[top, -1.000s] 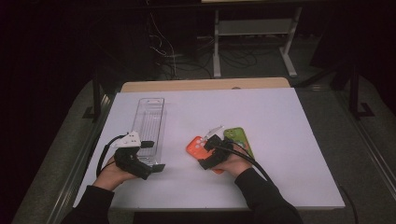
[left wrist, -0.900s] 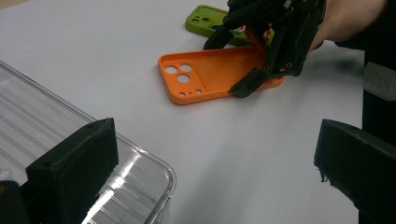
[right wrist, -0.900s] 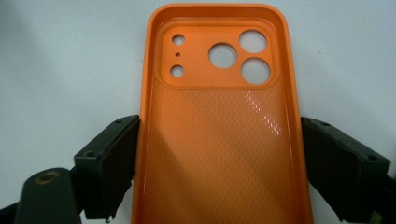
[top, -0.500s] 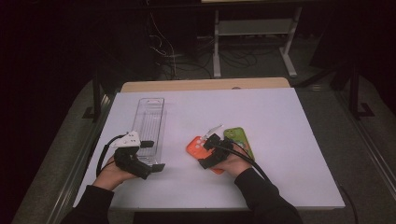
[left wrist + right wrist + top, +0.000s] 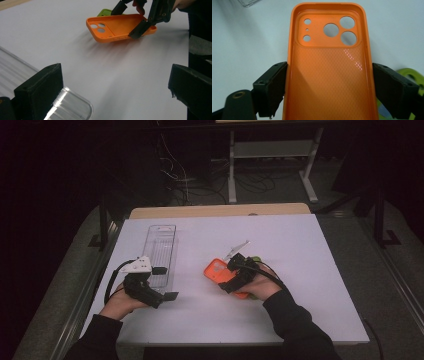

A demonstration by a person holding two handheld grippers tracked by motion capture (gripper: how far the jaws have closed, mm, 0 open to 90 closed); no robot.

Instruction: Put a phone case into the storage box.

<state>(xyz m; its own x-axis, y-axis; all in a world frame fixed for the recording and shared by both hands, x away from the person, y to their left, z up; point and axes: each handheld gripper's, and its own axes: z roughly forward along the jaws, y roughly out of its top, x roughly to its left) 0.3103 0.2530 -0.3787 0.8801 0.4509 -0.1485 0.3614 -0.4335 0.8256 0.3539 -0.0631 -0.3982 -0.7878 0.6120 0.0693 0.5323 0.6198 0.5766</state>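
The right tongs [image 5: 226,279] have lifted the orange phone case [image 5: 218,271] off the white surface [image 5: 300,270] since a moment ago, squeezing its two long sides, with the green case [image 5: 412,77] lying underneath. The left tongs [image 5: 162,282] stay wide open over the near end of the clear tray [image 5: 162,247], which has nothing in it.

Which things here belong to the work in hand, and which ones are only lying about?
In the work:
- orange phone case, clamped across its width by the right gripper and lifted off the table

Lying about:
- green phone case behind the orange one
- clear plastic tray, beside the left gripper, whose jaws are open and hold nothing
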